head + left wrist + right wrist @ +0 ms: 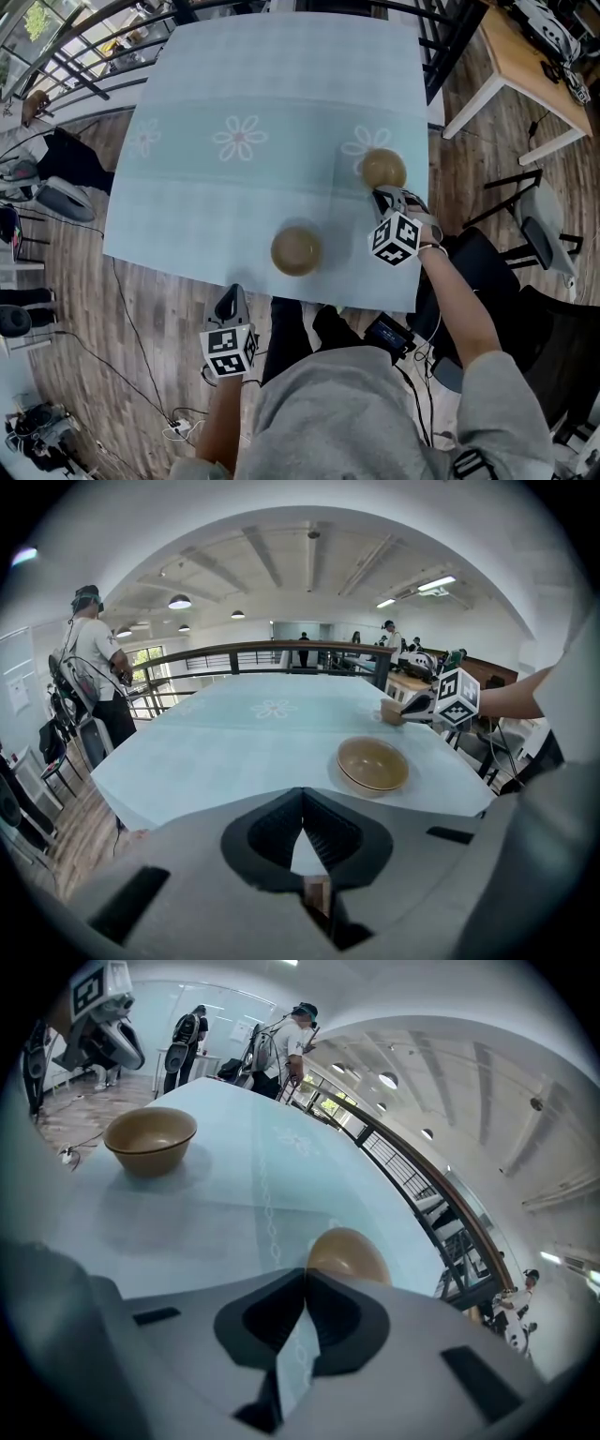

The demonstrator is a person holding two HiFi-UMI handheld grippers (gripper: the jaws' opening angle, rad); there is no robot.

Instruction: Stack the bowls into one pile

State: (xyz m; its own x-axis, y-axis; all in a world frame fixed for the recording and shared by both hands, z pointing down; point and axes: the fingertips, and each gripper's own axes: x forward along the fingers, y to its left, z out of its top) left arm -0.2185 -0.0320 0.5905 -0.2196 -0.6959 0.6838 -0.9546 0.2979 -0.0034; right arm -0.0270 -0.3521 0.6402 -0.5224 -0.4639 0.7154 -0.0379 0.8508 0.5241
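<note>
Two brown bowls are on the pale blue tablecloth [234,84]. One bowl [296,250] [373,764] [150,1140] stands upright near the table's front edge, with nothing touching it. The other bowl [382,169] [349,1254] is further back on the right and shows its rounded outside. My right gripper [384,195] [306,1271] has its jaws closed together at this bowl's near edge and seems to pinch the rim. My left gripper [232,296] [303,794] hangs shut and empty just off the table's front edge, left of the upright bowl.
A wooden table [525,56] and a black chair [544,234] stand to the right of the table. A railing [84,47] runs along the far left. A person [94,658] stands by it. Cables lie on the wooden floor [159,375].
</note>
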